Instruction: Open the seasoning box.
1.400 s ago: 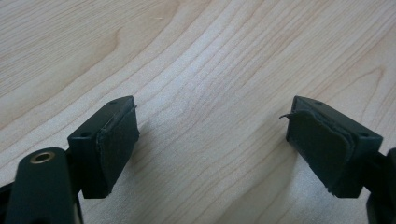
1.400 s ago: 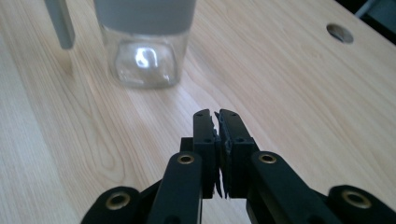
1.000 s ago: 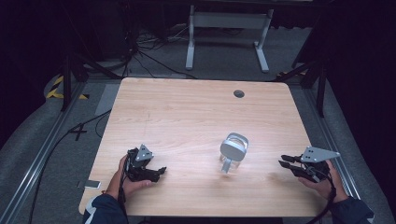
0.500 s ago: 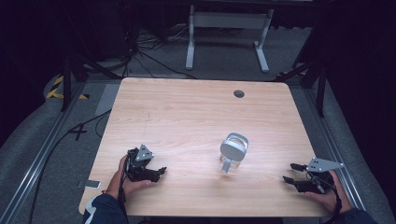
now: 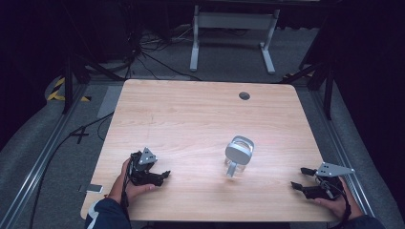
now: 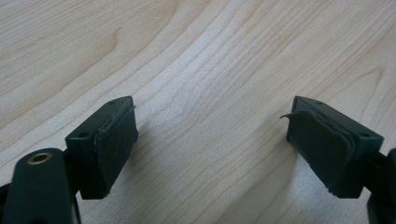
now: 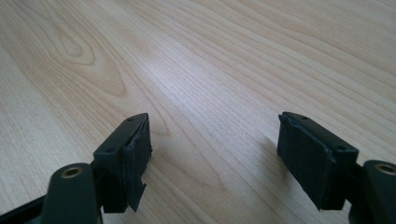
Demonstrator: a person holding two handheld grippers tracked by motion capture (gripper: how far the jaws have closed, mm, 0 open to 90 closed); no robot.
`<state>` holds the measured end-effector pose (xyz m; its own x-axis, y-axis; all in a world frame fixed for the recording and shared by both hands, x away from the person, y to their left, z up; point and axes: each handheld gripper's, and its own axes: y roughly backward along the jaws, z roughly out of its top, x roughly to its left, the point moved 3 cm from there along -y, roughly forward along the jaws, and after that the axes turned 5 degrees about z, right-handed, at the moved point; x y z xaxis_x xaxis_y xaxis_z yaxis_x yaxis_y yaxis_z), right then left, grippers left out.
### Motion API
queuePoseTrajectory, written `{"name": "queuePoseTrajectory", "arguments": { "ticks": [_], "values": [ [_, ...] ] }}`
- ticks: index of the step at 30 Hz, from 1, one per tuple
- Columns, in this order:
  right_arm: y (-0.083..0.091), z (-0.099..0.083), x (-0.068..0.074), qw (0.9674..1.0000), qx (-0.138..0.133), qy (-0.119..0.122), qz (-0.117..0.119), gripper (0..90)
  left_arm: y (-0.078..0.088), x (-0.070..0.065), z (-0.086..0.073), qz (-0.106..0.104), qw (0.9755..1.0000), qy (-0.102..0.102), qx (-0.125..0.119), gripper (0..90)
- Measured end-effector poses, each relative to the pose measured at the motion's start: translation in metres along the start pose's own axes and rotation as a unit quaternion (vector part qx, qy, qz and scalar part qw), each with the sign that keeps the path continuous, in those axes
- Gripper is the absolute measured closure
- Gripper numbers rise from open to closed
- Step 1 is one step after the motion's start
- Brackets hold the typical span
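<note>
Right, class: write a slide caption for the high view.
Two open handheld grippers, left gripper and right gripper, rest either side of a lidded glass jar on a wooden table.

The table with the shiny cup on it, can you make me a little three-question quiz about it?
1. True or false: the left tongs are holding something.
2. Which tongs sit nearer the clear cup with the grey lid: A) left tongs, B) right tongs?
3. Fill in: the dark round hole is near the table's ____ edge.

Key:
1. False. In the left gripper view the jaws stand apart over bare wood.
2. B, though it looks close in the high view.
3. Far, toward the right corner.
</note>
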<state>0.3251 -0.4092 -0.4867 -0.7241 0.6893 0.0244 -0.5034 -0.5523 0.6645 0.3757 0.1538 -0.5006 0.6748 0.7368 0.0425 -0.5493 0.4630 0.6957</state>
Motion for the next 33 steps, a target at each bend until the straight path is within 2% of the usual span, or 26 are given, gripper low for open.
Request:
{"name": "queuePoseTrajectory", "arguments": {
  "ticks": [1,2,6,7,9,10,12,13,33],
  "values": [
    [0.0000,0.0000,0.0000,1.0000,0.000,0.000,0.000,25.8,0.0009,0.0009,0.0004,0.000,1.0000,-0.007,0.007,16.2],
    [0.0000,0.0000,0.0000,1.0000,0.000,0.000,0.000,25.8,0.0002,-0.0001,0.0004,0.000,1.0000,0.000,0.004,16.0],
    [0.0000,-0.0001,0.0002,1.0000,0.000,-0.001,-0.001,25.7,0.0003,-0.0005,0.0004,0.002,1.0000,0.001,0.005,15.8],
    [0.0000,-0.0001,0.0002,1.0000,0.000,-0.001,-0.001,25.7,0.0003,0.0005,0.0006,0.006,1.0000,-0.007,0.002,15.8],
    [-0.0004,0.0002,0.0000,1.0000,0.000,0.000,0.000,25.1,0.0004,-0.0007,0.0003,0.004,1.0000,0.002,0.004,15.9],
    [-0.0004,0.0002,0.0000,1.0000,0.000,0.000,0.000,25.1,0.0006,0.0004,0.0006,0.006,1.0000,-0.006,0.004,15.9],
    [-0.0007,0.0004,0.0000,1.0000,0.000,0.001,0.000,24.9,0.0002,0.0003,0.0006,0.006,1.0000,-0.005,0.003,15.8],
    [-0.0007,0.0004,0.0000,1.0000,0.000,0.001,0.000,24.9,0.0000,-0.0007,0.0004,0.003,1.0000,0.003,0.003,15.8],
    [-0.0019,0.0014,0.0000,1.0000,0.001,0.000,0.002,24.0,-0.0009,-0.0004,0.0008,0.002,1.0000,0.001,0.002,15.2]
  ]
}}
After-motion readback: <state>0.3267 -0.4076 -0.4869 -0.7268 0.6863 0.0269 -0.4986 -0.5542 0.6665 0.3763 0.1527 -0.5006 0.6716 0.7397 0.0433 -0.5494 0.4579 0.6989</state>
